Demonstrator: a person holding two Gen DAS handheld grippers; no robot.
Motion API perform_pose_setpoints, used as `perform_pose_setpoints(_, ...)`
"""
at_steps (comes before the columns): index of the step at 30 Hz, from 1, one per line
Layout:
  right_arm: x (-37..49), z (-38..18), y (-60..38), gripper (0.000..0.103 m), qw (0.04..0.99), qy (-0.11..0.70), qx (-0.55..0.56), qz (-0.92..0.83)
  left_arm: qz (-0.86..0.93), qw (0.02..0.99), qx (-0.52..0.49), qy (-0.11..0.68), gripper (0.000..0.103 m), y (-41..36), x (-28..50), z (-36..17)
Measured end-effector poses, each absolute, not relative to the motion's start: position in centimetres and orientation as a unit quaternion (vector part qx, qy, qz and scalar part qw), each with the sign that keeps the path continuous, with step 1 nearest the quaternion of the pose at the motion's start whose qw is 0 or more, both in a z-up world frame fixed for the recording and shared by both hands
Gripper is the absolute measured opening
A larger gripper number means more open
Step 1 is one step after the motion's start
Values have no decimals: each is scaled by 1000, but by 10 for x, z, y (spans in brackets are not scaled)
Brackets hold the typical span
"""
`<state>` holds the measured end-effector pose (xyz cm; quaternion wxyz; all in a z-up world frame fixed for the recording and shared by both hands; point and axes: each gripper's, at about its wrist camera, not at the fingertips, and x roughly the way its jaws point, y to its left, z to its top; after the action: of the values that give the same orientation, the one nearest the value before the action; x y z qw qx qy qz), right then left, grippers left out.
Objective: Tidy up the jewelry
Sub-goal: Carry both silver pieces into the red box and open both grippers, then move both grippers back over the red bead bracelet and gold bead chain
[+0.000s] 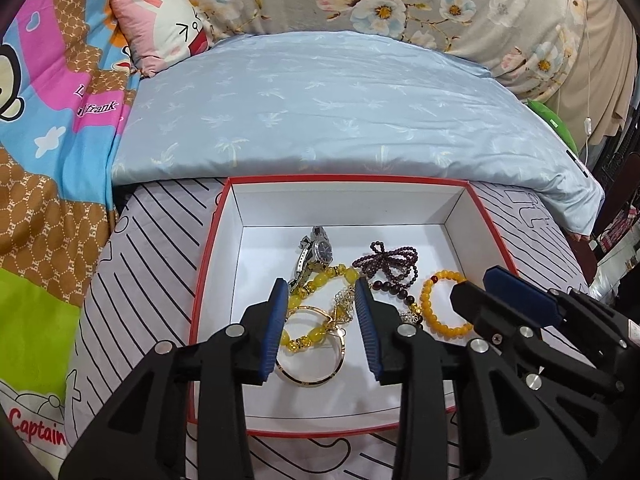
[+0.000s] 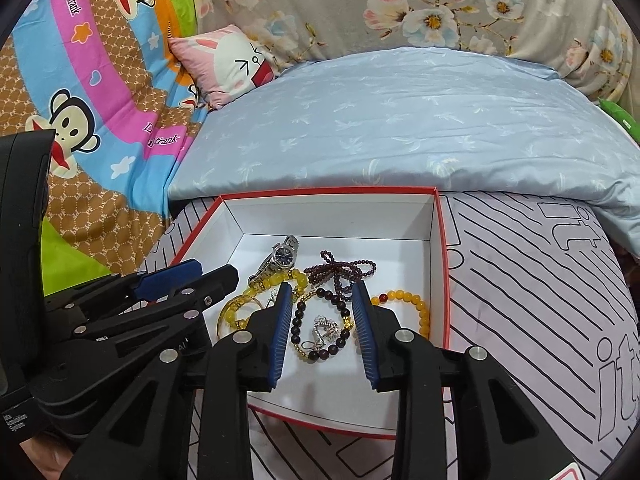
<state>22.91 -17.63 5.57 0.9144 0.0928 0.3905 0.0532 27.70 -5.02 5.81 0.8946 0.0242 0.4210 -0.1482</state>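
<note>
Spread wide and holding nothing, the left gripper (image 1: 322, 294) and right gripper (image 2: 320, 298) hover over an open red-edged box (image 1: 208, 248) on the bed. Inside lie one watch (image 1: 314, 254), its strap running front to back, and several tangled bead bracelets (image 1: 442, 304), partly hidden behind the fingers (image 1: 276, 324).

Soft, even indoor light fills both views, bright and without harsh glare. The red-edged white cardboard box (image 1: 224, 280) shows faint shadows on its floor. Fisheye curvature bends the edges, dark vignette rings the corners; focus stays sharp.
</note>
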Motion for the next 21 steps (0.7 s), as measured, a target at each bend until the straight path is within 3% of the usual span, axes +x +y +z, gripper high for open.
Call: perform_pose_setpoints(21, 188, 80, -174, 31, 921, 375, 92, 51, -148, 902, 30, 405, 33, -47, 237, 85)
